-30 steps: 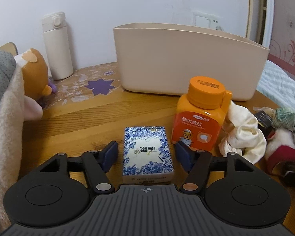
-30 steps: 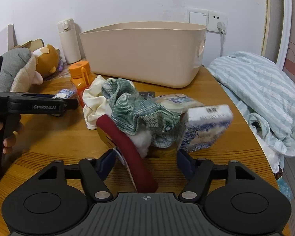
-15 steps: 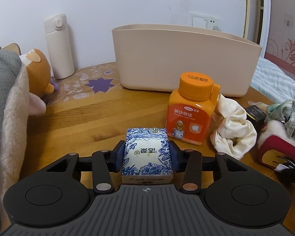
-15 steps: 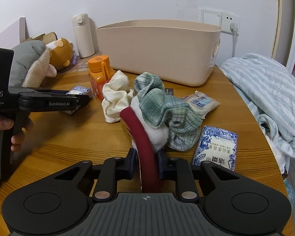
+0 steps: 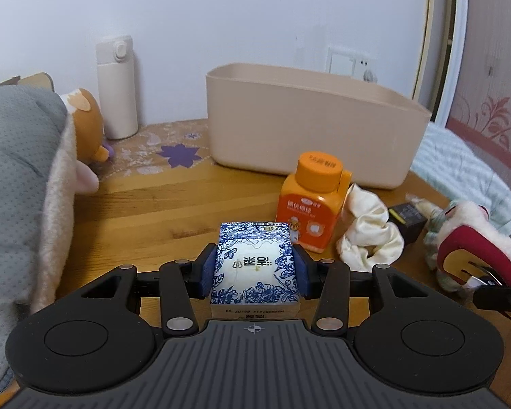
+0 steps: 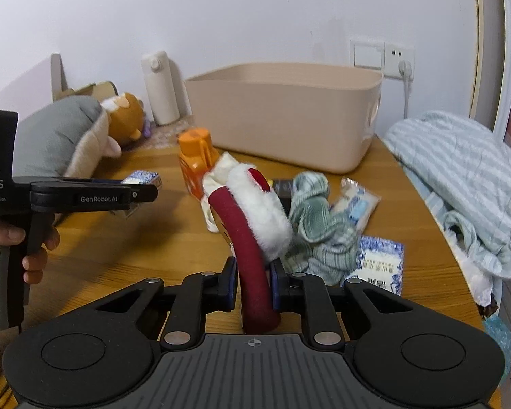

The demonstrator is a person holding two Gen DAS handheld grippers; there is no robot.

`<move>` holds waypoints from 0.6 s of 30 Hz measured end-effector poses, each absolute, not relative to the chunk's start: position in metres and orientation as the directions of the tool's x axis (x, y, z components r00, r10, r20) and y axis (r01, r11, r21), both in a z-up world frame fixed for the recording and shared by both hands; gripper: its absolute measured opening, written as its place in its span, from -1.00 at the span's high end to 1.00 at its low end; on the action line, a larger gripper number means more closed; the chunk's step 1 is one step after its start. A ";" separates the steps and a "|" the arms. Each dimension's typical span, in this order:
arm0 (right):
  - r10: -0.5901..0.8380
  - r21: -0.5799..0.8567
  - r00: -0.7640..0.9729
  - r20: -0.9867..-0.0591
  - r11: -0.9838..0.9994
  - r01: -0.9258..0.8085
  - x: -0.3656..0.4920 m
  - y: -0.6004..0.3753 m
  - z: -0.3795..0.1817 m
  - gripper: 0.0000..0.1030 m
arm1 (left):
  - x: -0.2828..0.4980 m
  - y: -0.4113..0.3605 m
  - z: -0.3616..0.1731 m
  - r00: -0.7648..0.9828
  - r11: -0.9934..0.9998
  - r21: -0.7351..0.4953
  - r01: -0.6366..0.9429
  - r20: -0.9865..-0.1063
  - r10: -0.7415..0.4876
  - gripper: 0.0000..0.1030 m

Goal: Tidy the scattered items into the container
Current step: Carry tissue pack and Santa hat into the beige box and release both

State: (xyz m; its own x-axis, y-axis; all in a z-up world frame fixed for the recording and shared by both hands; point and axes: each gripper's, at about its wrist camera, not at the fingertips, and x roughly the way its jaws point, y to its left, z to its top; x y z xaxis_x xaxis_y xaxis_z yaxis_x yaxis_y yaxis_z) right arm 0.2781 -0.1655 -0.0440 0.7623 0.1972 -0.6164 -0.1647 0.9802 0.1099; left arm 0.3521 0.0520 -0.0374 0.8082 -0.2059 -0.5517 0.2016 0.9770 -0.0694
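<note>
My left gripper (image 5: pixel 254 269) is shut on a blue-and-white tissue pack (image 5: pixel 253 266), lifted a little off the wooden table (image 5: pixel 173 201). My right gripper (image 6: pixel 253 284) is shut on the dark red band of a red-and-white plush hat (image 6: pixel 255 211), raised above the table. The beige container (image 5: pixel 310 126) stands at the back against the wall, its inside hidden. An orange bottle (image 5: pixel 311 201) and a cream cloth (image 5: pixel 368 231) lie in front of it. In the right wrist view a green striped cloth (image 6: pixel 313 225), a second tissue pack (image 6: pixel 380 266) and a small clear packet (image 6: pixel 357 201) lie on the table.
A white flask (image 5: pixel 117 88) stands at the back left beside an orange plush toy (image 5: pixel 85 126) and a grey cushion (image 5: pixel 20 170). Striped bedding (image 6: pixel 460 177) hangs over the table's right edge. A small black box (image 5: pixel 407 216) lies near the cream cloth. A person's hand (image 6: pixel 20 242) holds the left gripper's handle.
Both grippers closed: the left on the tissue pack, the right on the hat's red band. Both then lifted their loads. The second tissue pack dropped flat onto the table.
</note>
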 end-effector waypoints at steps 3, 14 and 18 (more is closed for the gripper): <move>0.204 0.109 0.772 -0.603 0.979 -0.173 0.273 -0.165 -0.036 0.67 | 0.344 0.053 -0.028 0.817 0.976 -0.072 0.204 -0.537 -0.210 0.09; 0.192 0.067 0.818 -0.543 0.980 -0.185 0.262 -0.171 0.002 0.67 | 0.328 0.054 0.009 0.850 0.974 -0.070 0.213 -0.478 -0.221 0.09; 0.169 0.040 0.837 -0.520 0.984 -0.174 0.267 -0.176 0.017 0.67 | 0.330 0.050 0.025 0.862 0.976 -0.052 0.213 -0.460 -0.213 0.09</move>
State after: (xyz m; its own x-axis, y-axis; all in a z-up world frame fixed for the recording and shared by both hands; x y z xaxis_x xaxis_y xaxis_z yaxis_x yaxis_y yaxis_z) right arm 0.2671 -0.1763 0.0169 0.8375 0.1691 -0.5196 -0.1736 0.9840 0.0404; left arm 0.3304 0.0498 0.0250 0.8622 -0.2128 -0.4597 0.2133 0.9756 -0.0515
